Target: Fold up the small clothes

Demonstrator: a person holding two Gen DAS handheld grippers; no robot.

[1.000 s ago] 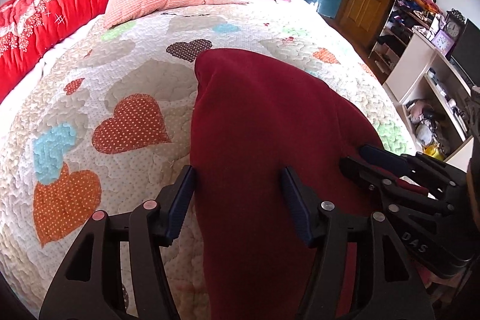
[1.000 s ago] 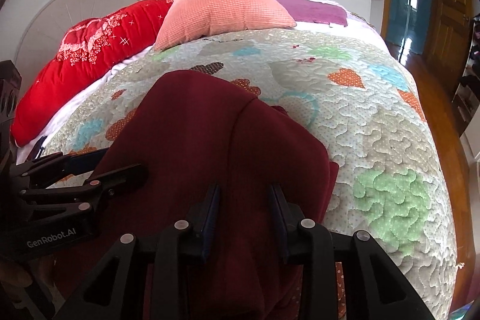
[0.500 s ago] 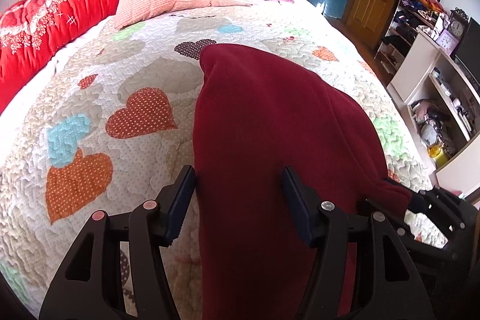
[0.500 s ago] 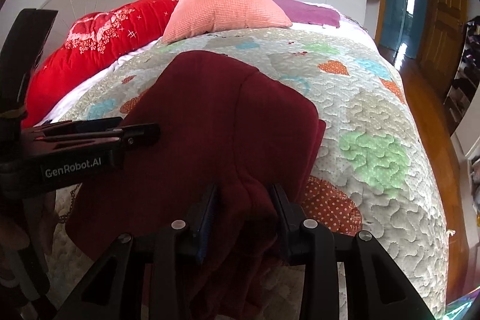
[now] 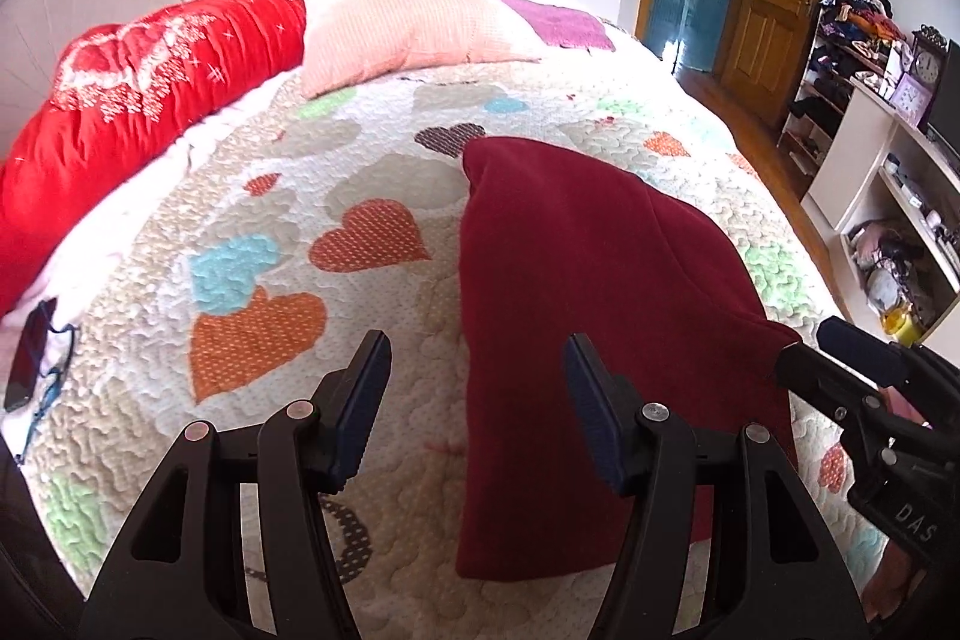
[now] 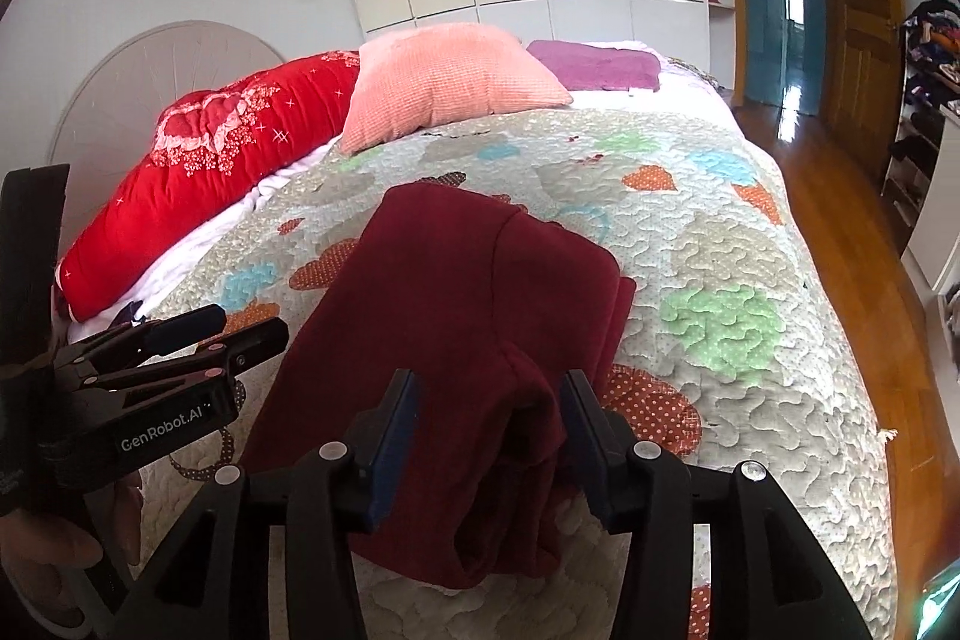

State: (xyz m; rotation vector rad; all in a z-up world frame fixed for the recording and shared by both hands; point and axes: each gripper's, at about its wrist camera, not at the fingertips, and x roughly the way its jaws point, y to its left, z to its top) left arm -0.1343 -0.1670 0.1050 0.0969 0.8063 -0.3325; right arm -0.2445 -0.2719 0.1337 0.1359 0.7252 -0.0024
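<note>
A dark red garment (image 5: pixel 588 292) lies folded lengthwise on the heart-patterned quilt (image 5: pixel 258 292), also in the right wrist view (image 6: pixel 468 304). My left gripper (image 5: pixel 474 394) is open and empty, above the garment's near left edge without touching it. My right gripper (image 6: pixel 489 427) is open, its jaws standing either side of a bunched fold at the garment's near right corner. In the left wrist view the right gripper (image 5: pixel 840 352) shows at the garment's right edge. In the right wrist view the left gripper (image 6: pixel 228 334) shows left of the garment.
A red bolster (image 5: pixel 138 100), pink pillow (image 5: pixel 414 22) and purple cloth (image 5: pixel 558 22) lie at the bed's head. Glasses and a dark phone (image 5: pixel 30 358) lie at the bed's left edge. Shelves and a white cabinet (image 5: pixel 864 148) stand right, beyond wooden floor (image 6: pixel 840 196).
Both grippers have drawn back towards the near edge of the bed. The right jaws have opened wider and released the garment, which now lies flatter on the quilt.
</note>
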